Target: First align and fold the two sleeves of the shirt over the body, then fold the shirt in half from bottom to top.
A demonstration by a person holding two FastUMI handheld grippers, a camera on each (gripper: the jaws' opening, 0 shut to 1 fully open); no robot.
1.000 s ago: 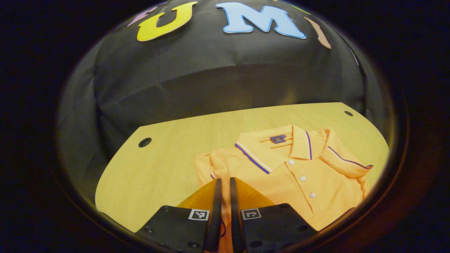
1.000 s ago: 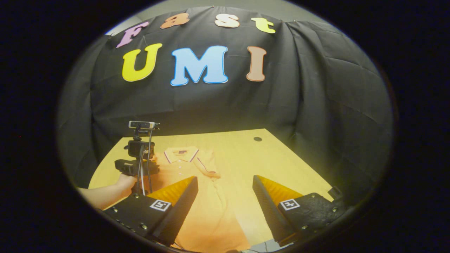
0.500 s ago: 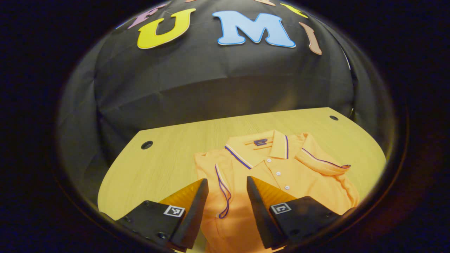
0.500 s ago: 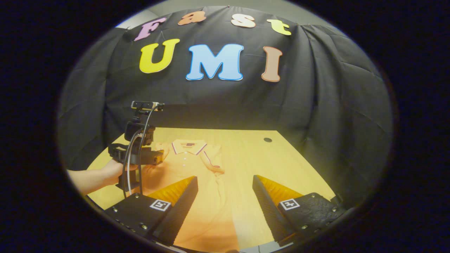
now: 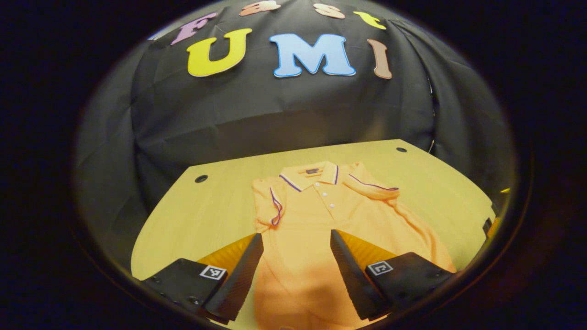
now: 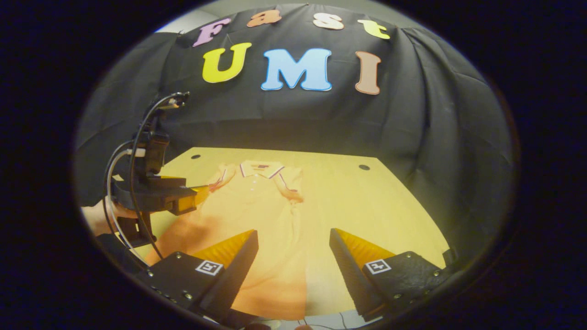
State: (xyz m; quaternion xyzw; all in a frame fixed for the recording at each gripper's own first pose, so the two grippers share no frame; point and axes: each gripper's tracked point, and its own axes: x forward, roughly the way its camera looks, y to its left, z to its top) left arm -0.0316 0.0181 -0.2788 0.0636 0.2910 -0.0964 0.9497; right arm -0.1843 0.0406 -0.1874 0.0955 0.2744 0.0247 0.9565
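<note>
left claw wide, over shirt | right claw wide, empty | sleeves folded in | surface bare right of shirt

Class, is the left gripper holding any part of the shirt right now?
No. The left gripper is open above the shirt, fingers apart.

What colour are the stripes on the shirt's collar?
Dark blue or purple beside white, on the orange shirt's collar; the left gripper view shows them best.
</note>
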